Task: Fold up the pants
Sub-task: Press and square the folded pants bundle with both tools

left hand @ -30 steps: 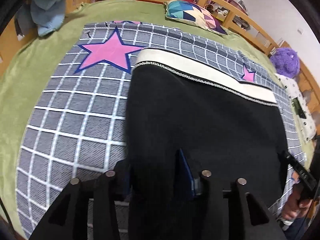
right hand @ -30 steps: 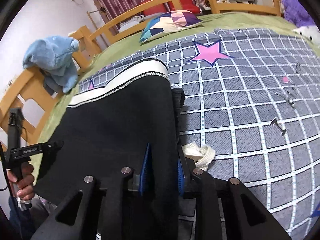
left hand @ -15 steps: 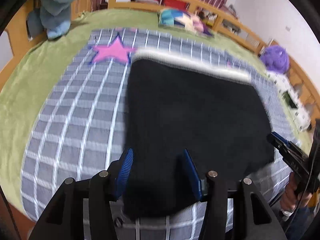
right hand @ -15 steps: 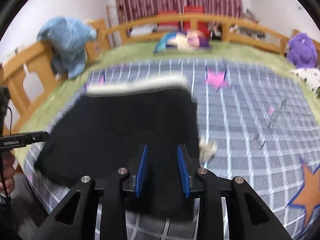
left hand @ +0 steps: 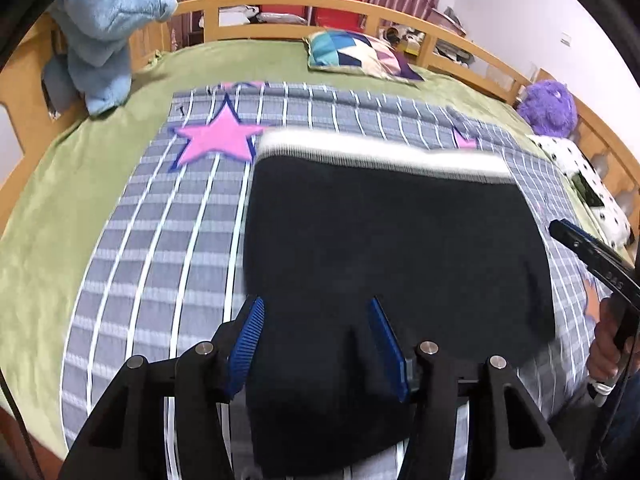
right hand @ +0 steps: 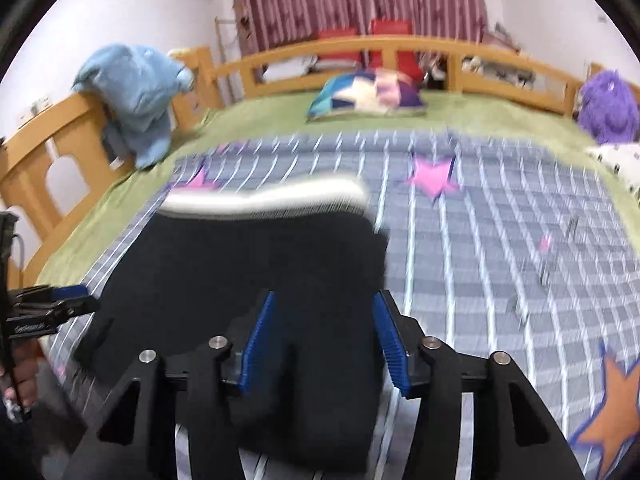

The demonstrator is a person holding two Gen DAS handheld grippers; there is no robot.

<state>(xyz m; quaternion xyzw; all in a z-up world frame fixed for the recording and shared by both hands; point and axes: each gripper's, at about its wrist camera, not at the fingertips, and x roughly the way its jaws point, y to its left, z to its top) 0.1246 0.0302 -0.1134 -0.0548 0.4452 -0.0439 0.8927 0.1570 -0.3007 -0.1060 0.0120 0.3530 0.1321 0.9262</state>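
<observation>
Black pants (left hand: 392, 240) with a white waistband (left hand: 380, 156) lie folded flat on the grey checked blanket (left hand: 160, 220). My left gripper (left hand: 316, 306) hovers over their near left edge, open, its blue pads clear of the cloth. My right gripper (right hand: 325, 298) hangs over the near right edge of the pants (right hand: 260, 256), its jaws opening, nothing pinched between them. The waistband (right hand: 264, 198) lies at the far side. Each view catches the other gripper at its edge: the right gripper (left hand: 560, 228) and the left gripper (right hand: 60, 300), both held in a hand.
The blanket covers a green sheet (left hand: 48, 200) on a bed with a wooden rail (left hand: 280, 0). A blue plush toy (left hand: 104, 32) hangs at the left rail, a patchwork pillow (left hand: 356, 54) lies at the back, and a purple plush (left hand: 548, 108) sits at the right.
Both grippers were shut on the near edge of the pants. They have let go, opened and risen back from the cloth, which now lies flat.
</observation>
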